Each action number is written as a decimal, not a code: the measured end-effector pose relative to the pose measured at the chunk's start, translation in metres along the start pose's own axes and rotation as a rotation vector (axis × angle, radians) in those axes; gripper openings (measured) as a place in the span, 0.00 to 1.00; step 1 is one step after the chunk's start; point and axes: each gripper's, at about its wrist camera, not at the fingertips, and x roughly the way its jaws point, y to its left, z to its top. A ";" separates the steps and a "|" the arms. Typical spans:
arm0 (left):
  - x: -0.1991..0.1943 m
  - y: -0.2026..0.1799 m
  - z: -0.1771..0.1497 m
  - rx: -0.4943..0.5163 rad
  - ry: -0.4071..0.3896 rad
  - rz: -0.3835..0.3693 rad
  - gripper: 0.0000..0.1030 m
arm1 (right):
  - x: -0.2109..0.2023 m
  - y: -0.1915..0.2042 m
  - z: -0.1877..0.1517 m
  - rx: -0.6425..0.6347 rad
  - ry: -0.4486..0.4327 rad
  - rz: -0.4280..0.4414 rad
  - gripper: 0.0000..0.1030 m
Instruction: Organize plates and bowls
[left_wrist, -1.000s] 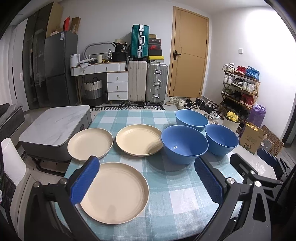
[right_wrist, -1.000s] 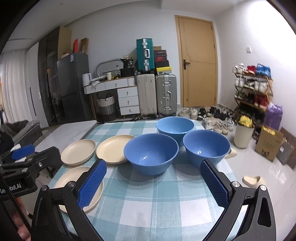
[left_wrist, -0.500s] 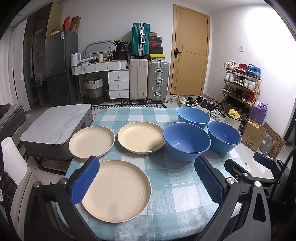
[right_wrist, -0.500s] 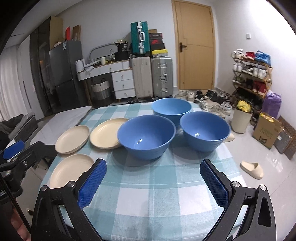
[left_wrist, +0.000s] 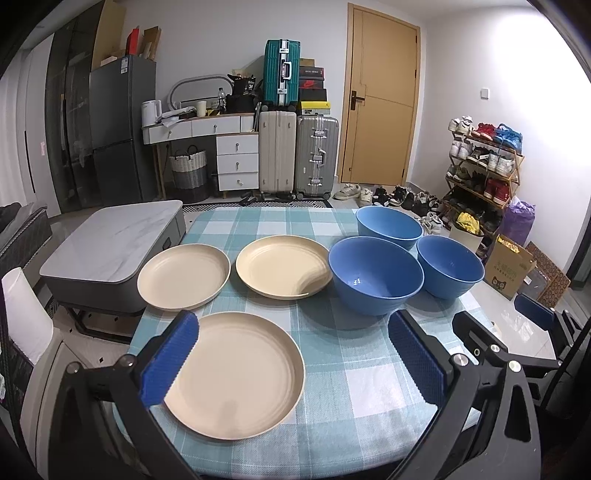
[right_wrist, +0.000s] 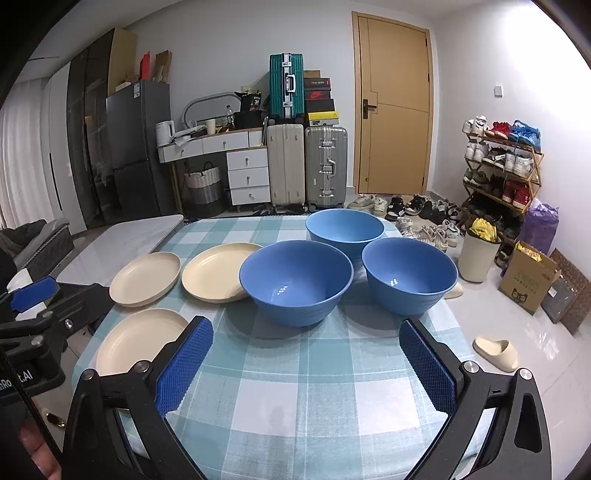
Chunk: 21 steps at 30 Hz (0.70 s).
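Note:
Three cream plates lie on the checked tablecloth: a near plate (left_wrist: 236, 373), a left plate (left_wrist: 183, 275) and a middle plate (left_wrist: 282, 265). Three blue bowls stand to their right: a near bowl (right_wrist: 295, 280), a right bowl (right_wrist: 409, 278) and a far bowl (right_wrist: 345, 229). My left gripper (left_wrist: 293, 360) is open above the near plate's right side, holding nothing. My right gripper (right_wrist: 304, 363) is open over bare cloth in front of the near bowl, holding nothing. The left gripper also shows at the left edge of the right wrist view.
The checked table (left_wrist: 369, 373) has its near edge just below both grippers. A grey marble-topped low table (left_wrist: 110, 240) stands to the left. On the floor to the right are a cardboard box (right_wrist: 528, 277), a bin (right_wrist: 476, 258) and a slipper (right_wrist: 496, 352).
Both grippers have shifted slightly; the right wrist view dipped toward the table and came back up. Both stay open and no dish has moved.

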 end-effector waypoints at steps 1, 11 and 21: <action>0.000 0.000 0.000 -0.001 -0.001 0.000 1.00 | -0.001 0.000 0.000 0.002 -0.003 0.002 1.00; 0.003 0.002 -0.001 -0.009 0.009 -0.007 1.00 | -0.009 -0.009 0.000 0.055 -0.041 0.066 1.00; 0.003 0.002 -0.002 -0.007 0.012 -0.007 1.00 | -0.012 -0.006 -0.003 0.039 -0.056 0.043 1.00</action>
